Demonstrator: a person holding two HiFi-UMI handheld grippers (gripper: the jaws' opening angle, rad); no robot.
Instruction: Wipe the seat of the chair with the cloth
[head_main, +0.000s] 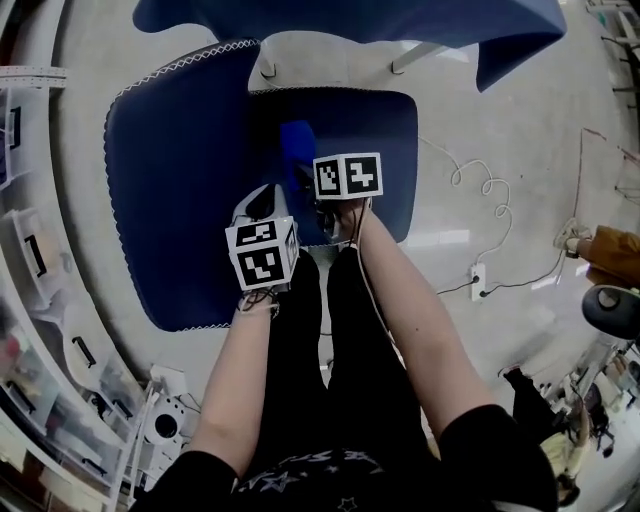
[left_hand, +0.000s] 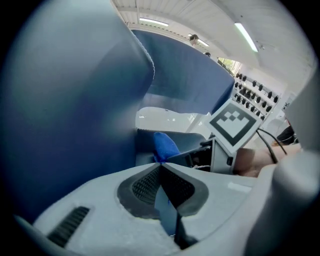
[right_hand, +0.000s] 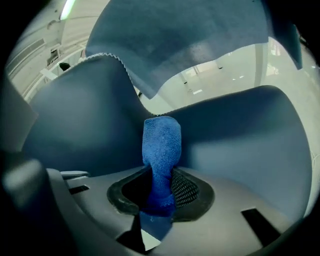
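The chair's dark blue seat (head_main: 380, 125) lies ahead of me, and in the right gripper view the seat (right_hand: 240, 140) fills the right side. My right gripper (head_main: 305, 183) is shut on a bright blue cloth (head_main: 297, 145). The cloth (right_hand: 161, 150) stands up from between the pads of the right gripper (right_hand: 160, 192), over the seat's left part. A big dark blue cover sheet (head_main: 170, 200) with a white stitched edge spreads left of the seat. My left gripper (head_main: 262, 203) is shut on its edge; a thin blue fold shows between the left gripper (left_hand: 160, 170) pads.
More dark blue fabric (head_main: 350, 20) hangs over the far side of the chair. White cables (head_main: 470, 180) and a power strip (head_main: 478, 278) lie on the pale floor to the right. Shelving with bins (head_main: 30, 250) curves along the left. The person's legs stand just below the grippers.
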